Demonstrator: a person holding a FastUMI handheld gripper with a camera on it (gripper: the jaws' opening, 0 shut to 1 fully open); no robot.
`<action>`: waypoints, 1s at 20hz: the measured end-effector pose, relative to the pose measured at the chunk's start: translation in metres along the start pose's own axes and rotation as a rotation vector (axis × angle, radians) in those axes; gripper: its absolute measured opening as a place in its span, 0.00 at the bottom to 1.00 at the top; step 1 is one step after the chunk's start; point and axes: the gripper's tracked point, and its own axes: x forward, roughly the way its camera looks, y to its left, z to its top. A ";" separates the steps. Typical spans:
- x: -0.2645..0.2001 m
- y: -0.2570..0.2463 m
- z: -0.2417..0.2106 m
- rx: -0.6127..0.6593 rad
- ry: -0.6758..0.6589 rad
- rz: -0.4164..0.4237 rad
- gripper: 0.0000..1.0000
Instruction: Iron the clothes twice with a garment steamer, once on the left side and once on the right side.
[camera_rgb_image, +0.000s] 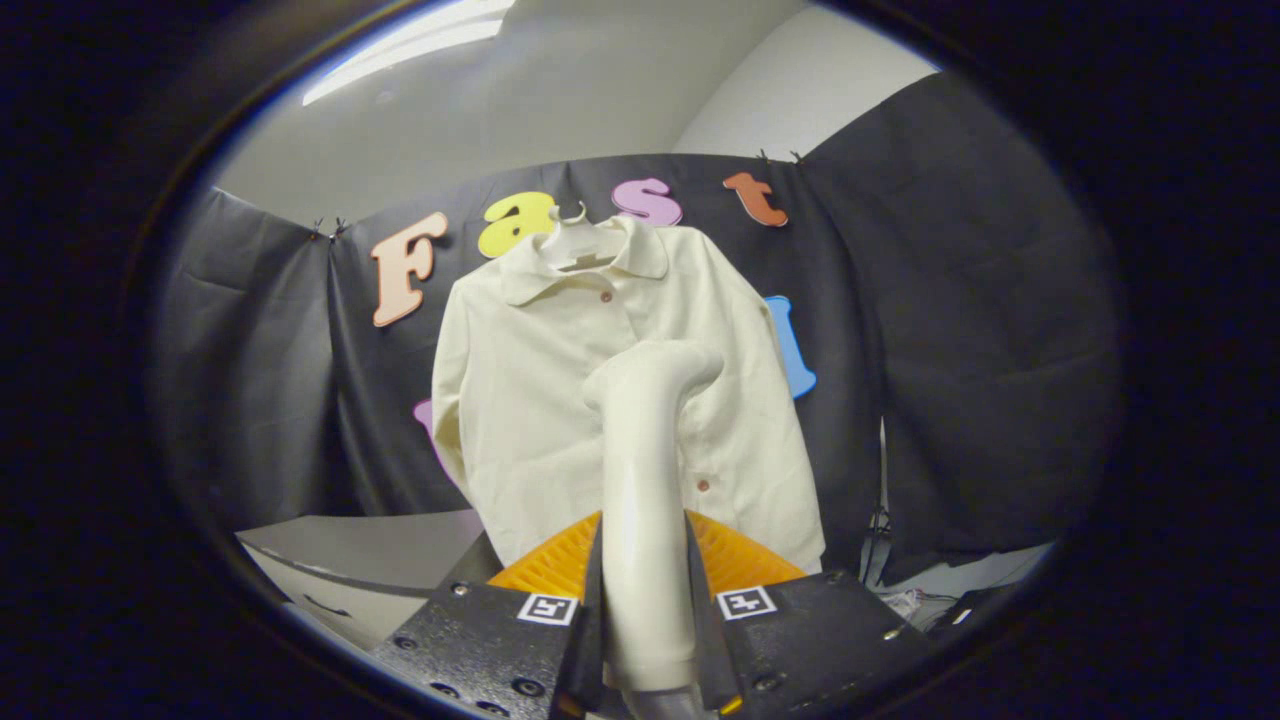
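A cream button-up shirt hangs on a white hanger against the booth's black wall, straight ahead of the fingers. My gripper is shut on the white handle of the garment steamer. The handle rises between both fingers and bends to the right at its head. The steamer head sits in front of the shirt's middle, slightly right of the button line. Whether the head touches the cloth is unclear from here.
A grey cabinet or table top stands low on the left beneath the shirt. A dark strap hangs down the wall to the right of the shirt, with some clutter below it.
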 end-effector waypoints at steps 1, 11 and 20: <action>0.009 -0.002 0.011 -0.008 -0.019 -0.006 0.36; 0.088 -0.003 0.053 -0.122 -0.128 -0.063 0.36; 0.123 -0.046 0.011 -0.045 -0.080 -0.111 0.36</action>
